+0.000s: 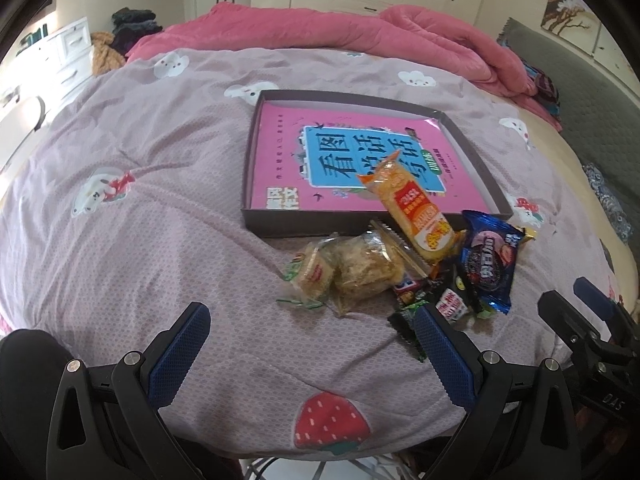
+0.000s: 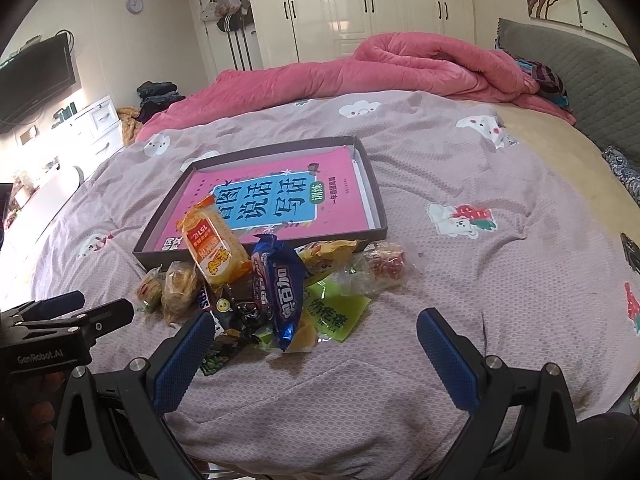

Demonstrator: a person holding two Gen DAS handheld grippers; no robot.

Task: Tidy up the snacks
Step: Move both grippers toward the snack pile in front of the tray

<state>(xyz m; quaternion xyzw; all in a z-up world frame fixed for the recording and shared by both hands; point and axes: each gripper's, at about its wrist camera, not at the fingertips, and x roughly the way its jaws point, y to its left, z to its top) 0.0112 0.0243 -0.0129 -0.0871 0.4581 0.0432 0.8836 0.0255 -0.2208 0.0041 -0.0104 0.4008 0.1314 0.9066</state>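
Note:
A pile of wrapped snacks lies on the bed in front of a shallow dark tray (image 1: 256,222) (image 2: 378,208) that holds a pink book (image 1: 280,140) (image 2: 260,184). An orange cracker pack (image 1: 412,208) (image 2: 212,240) leans on the tray's near rim. A blue cookie pack (image 1: 490,260) (image 2: 280,284), clear-wrapped pastries (image 1: 348,268) (image 2: 176,284), a green packet (image 2: 336,312) and small candies lie beside it. My left gripper (image 1: 312,320) is open, just short of the pile. My right gripper (image 2: 316,328) is open over the pile's near edge. Both are empty.
The bed has a mauve quilt (image 1: 140,200) (image 2: 460,280) with cartoon prints. A rumpled pink blanket (image 1: 340,28) (image 2: 380,68) lies at the far side. A grey headboard (image 2: 580,76) stands at the right. White drawers (image 1: 68,52) stand at the left.

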